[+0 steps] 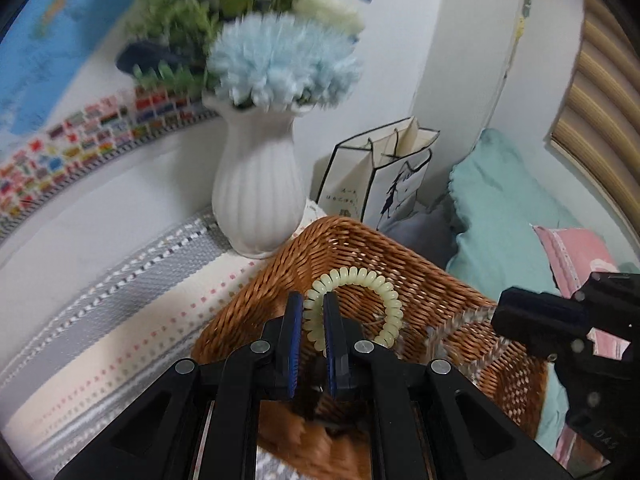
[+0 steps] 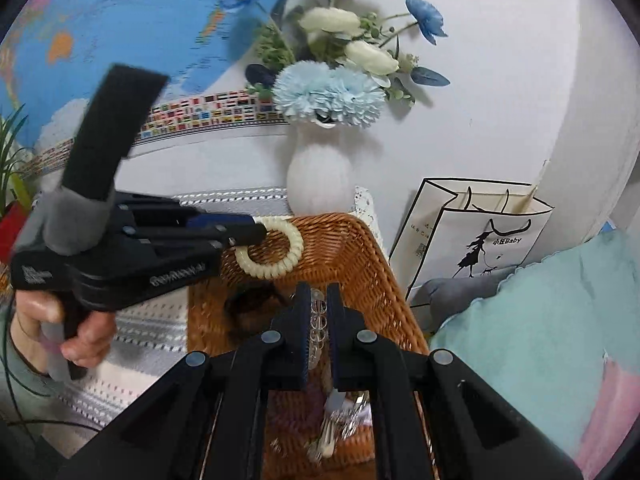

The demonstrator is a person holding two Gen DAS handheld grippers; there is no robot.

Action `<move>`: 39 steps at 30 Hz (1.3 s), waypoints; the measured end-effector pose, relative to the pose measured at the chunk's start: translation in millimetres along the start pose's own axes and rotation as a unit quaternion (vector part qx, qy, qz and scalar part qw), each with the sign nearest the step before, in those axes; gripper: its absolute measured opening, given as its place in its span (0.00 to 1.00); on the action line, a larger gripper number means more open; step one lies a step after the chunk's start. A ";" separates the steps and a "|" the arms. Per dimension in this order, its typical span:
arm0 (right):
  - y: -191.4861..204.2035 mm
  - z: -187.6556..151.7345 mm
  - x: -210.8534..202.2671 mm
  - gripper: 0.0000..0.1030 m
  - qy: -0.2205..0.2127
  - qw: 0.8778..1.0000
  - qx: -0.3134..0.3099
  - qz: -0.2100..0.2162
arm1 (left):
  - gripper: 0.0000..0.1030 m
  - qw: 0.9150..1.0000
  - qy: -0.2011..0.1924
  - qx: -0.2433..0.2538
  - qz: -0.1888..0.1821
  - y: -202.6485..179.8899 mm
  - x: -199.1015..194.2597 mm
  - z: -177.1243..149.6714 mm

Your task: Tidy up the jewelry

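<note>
- I am mid-carry: both my grippers hang over the wicker basket (image 1: 420,280), each with a piece of jewelry, so the step in hand looks like delivery into it.
- My left gripper (image 1: 313,320) is clenched on the pale coil bracelet (image 1: 360,276); the jaws pinch one side of the loop and the rest arcs free above the basket's inside. In the right wrist view the same bracelet (image 2: 276,248) hangs over the basket's far left corner.
- My right gripper (image 2: 319,320) is clamped on a clear beaded bracelet (image 2: 318,320); its glassy beads sit between the jaws, over the basket's middle.
- Next, I judge, each piece wants lowering close to the basket floor before I let go, 1 at a time, so neither bounces out nor tangles with the other.
- Inside the basket (image 2: 360,264): a dark object (image 2: 256,300) lies on the floor at the left, too blurred to name, and silvery metal pieces (image 2: 340,420) show beneath my right jaws, though I cannot tell whether they rest on the floor or hang from what I hold.
- The white vase (image 1: 256,192) of flowers stands just behind the basket on the desk, with a paper gift bag (image 2: 472,236) beside it; both are worth avoiding.
</note>
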State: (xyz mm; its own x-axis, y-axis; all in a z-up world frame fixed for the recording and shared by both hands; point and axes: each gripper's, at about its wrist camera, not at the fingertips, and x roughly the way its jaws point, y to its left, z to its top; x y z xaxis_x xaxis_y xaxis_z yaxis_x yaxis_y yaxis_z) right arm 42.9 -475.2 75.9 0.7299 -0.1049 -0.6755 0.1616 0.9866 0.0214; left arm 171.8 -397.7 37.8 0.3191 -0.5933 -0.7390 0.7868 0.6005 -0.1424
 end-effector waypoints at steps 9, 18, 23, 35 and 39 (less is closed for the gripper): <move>-19.9 8.1 47.7 0.14 0.040 0.998 0.033 0.020 | 0.14 1.000 0.023 -0.009 -0.014 16.0 28.3 -0.5; -19.1 -3.0 27.4 0.33 0.030 0.997 0.048 0.043 | 0.45 0.999 -0.020 0.005 0.042 0.6 -13.2 -17.2; -10.4 -21.1 -0.9 0.33 0.023 0.996 0.056 0.061 | 0.45 0.995 -0.055 0.013 0.085 -20.6 -53.4 -42.0; 12.2 -72.3 -51.6 0.34 0.016 0.996 0.073 0.058 | 0.51 0.989 -0.089 0.017 0.114 -57.7 -111.6 -106.7; 19.5 -88.8 -58.8 0.38 0.012 0.995 0.081 0.050 | 0.54 0.989 -0.086 0.019 0.115 -65.4 -118.1 -126.5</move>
State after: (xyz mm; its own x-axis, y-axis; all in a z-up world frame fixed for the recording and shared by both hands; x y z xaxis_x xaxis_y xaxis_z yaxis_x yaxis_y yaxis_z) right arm -55.8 -438.8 50.6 0.7325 -0.0018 -0.6807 0.1947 0.9588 0.2070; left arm 15.9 -299.1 51.2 0.5754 -0.5276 -0.6249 0.7011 0.7117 0.0446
